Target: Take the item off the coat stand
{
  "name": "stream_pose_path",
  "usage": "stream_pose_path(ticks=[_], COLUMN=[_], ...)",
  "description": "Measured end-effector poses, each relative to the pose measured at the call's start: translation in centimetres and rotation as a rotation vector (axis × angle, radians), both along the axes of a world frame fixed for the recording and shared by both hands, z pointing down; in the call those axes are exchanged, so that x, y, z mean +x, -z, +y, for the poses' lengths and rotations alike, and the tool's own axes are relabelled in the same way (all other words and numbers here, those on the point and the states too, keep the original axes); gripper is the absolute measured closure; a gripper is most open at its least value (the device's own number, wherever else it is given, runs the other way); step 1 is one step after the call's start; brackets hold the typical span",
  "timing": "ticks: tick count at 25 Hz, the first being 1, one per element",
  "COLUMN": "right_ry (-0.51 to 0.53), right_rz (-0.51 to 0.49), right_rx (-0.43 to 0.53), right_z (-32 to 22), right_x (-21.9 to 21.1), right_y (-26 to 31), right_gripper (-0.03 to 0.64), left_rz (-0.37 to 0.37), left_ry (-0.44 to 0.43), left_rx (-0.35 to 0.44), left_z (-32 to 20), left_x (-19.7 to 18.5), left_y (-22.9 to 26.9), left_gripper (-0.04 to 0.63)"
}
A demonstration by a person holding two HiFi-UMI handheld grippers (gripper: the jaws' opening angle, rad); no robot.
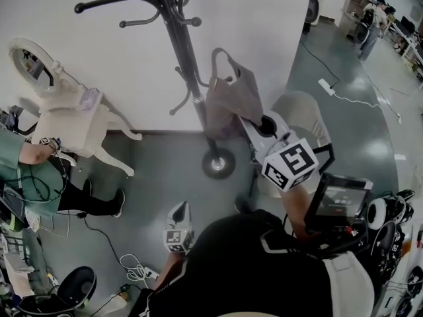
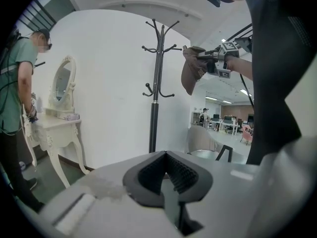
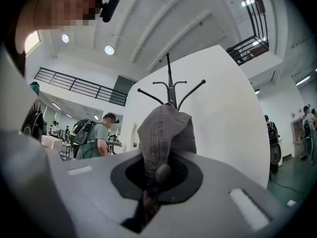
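Cap (image 3: 166, 133) hangs clear of the coat stand (image 2: 157, 68), pinched in the right gripper (image 3: 158, 170), the left gripper (image 2: 166, 170) closed on nothing; carrying it away likely follows.

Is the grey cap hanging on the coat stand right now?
No, the right gripper holds the cap clear of the coat stand.

The stand (image 1: 178, 51) is close against the wall (image 1: 264, 18), hooks (image 1: 99, 5) jutting all round. Bare floor (image 1: 165, 154) lies open between it and the dressing table (image 1: 73, 127) on the left; a chair (image 1: 304, 111) crowds in near its right side.
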State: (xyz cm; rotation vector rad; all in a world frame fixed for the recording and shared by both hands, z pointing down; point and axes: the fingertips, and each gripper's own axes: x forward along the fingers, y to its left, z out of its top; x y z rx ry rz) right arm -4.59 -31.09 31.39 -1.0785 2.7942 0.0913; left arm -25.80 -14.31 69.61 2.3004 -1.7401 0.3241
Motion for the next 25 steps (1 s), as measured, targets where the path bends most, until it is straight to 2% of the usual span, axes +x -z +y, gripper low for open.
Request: stream_pose_path(ticks=[13, 25], right_ry=[-0.007, -0.001], right_rz=[0.035, 0.041], right_rx=[0.003, 0.012], right_z=[0.35, 0.47], right_x=[-0.38, -0.63], right_y=[-0.12, 0.13], right_gripper=[0.603, 0.602], left_rz=[-0.004, 0.009], left_ry=[0.004, 0.01], left_rx=[0.011, -0.012], left_z=[-0.5, 0.01], left_x=[-0.34, -0.64], left_y=[0.25, -0.11], left_gripper=[0.549, 0.549])
